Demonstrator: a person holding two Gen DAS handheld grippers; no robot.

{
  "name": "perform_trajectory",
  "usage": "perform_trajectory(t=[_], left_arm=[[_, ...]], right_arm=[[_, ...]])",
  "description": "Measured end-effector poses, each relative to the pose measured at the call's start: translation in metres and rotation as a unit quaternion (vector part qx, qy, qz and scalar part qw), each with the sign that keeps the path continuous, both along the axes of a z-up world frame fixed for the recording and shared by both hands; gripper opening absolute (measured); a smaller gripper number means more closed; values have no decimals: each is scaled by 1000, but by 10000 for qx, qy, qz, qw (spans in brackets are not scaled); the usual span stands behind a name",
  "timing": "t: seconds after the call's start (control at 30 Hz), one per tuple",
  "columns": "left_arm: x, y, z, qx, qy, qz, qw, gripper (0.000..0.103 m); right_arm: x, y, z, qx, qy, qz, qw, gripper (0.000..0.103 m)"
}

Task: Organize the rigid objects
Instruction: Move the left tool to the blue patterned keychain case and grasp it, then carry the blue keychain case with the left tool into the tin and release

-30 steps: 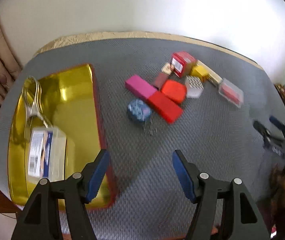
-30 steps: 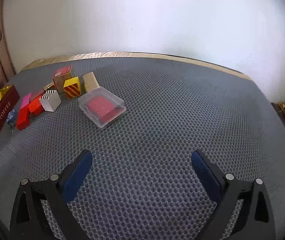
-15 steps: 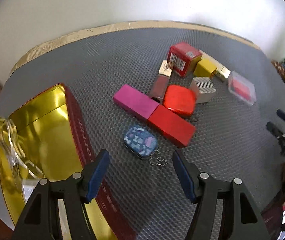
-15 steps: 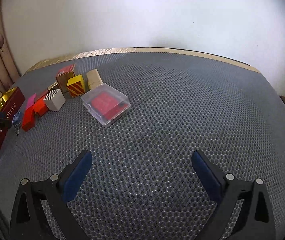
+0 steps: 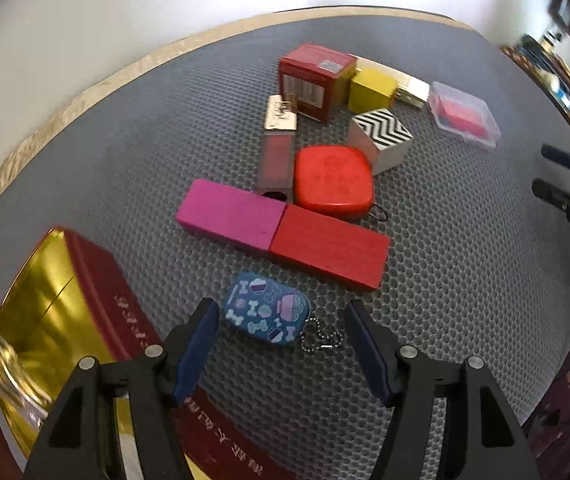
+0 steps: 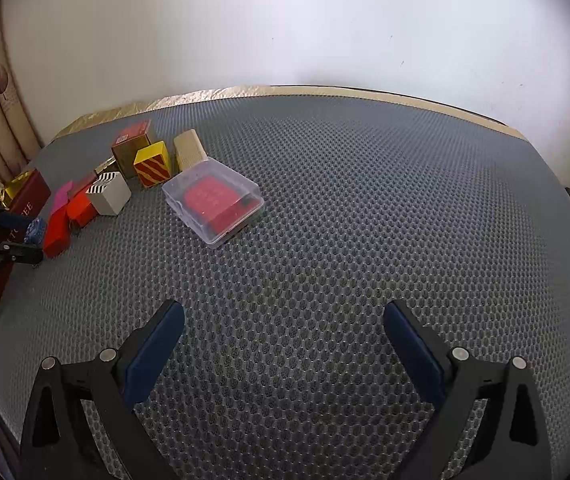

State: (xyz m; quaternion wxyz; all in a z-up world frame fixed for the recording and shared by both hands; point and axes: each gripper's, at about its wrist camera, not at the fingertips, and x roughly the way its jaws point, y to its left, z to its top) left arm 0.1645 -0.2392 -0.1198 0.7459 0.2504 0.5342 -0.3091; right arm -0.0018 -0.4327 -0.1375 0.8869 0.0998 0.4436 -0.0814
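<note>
The left gripper (image 5: 281, 336) holds its jaws open around a small blue patterned tin (image 5: 267, 314) at lower centre, pads apart from it. The gold-lined red box (image 5: 97, 280) is cut off lower left. The right gripper (image 6: 285, 334) gapes over bare tabletop (image 6: 345, 220).

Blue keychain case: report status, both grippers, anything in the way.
Left gripper open, straddling blue keychain case, no contact. Right gripper open, empty. Red block just beyond; tin alongside.

A rough honeycomb-textured grey mat (image 5: 165, 160) covers the worktop. The tin (image 5: 45, 320) at lower left shines gold inside, likely metal. The pink block (image 5: 229, 216) and red block (image 5: 329, 246) look matt; the clear case (image 6: 213, 200) is glossy plastic.
</note>
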Motion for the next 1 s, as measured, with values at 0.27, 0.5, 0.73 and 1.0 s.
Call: perform_trajectory(t=[0.27, 0.5, 0.73, 1.0], left_arm=[[7, 10, 6, -324, 140, 105, 9993, 44], [0, 17, 23, -399, -53, 242, 9989, 44], [-18, 47, 76, -817, -461, 885, 9916, 44], [-40, 148, 115, -1064, -813, 2391, 9617, 44]], right_arm=[[3, -1, -3, 85, 33, 17, 10000, 100], [4, -3, -5, 118, 49, 41, 9999, 101], [5, -4, -6, 134, 64, 73, 9999, 101], [5, -2, -6, 94, 94, 85, 9999, 101]])
